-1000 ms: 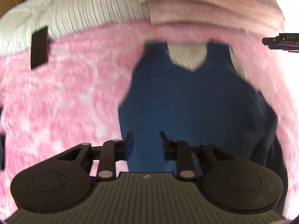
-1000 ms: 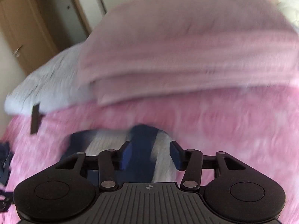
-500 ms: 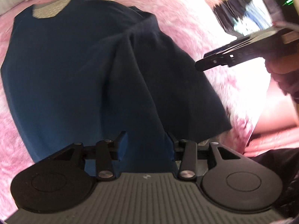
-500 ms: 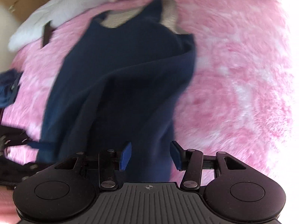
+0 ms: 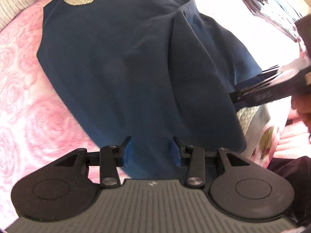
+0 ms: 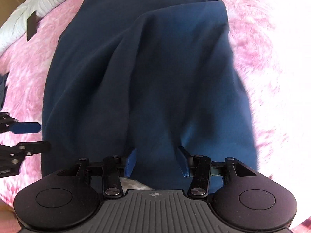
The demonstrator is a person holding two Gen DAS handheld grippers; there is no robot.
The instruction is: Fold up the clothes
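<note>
A navy blue sleeveless dress [image 5: 120,73] is being shown spread on a pink fluffy blanket [image 5: 21,97], its neckline at the far end and its hem at the near end. One side of it is lying folded over the body in a long soft ridge, seen running down the middle in the right wrist view [image 6: 147,81].

The left gripper [image 5: 151,151] is being held over the near hem, jaws partly apart, blue pads standing either side of the cloth without pressing on it. The right gripper [image 6: 157,161] is being held likewise over the near edge, jaws moderately apart and nothing pinched between them.

In the right wrist view the left gripper is seen just beside the dress's left edge, over bare blanket. In the left wrist view the right gripper [image 5: 252,95] is seen blurred at the right edge of the cloth.

Open pink blanket is being left clear on both long sides of the dress. At the far side a white ribbed pillow [image 6: 44,3] is lying, and a small dark tag [image 6: 32,27] is resting near it.
</note>
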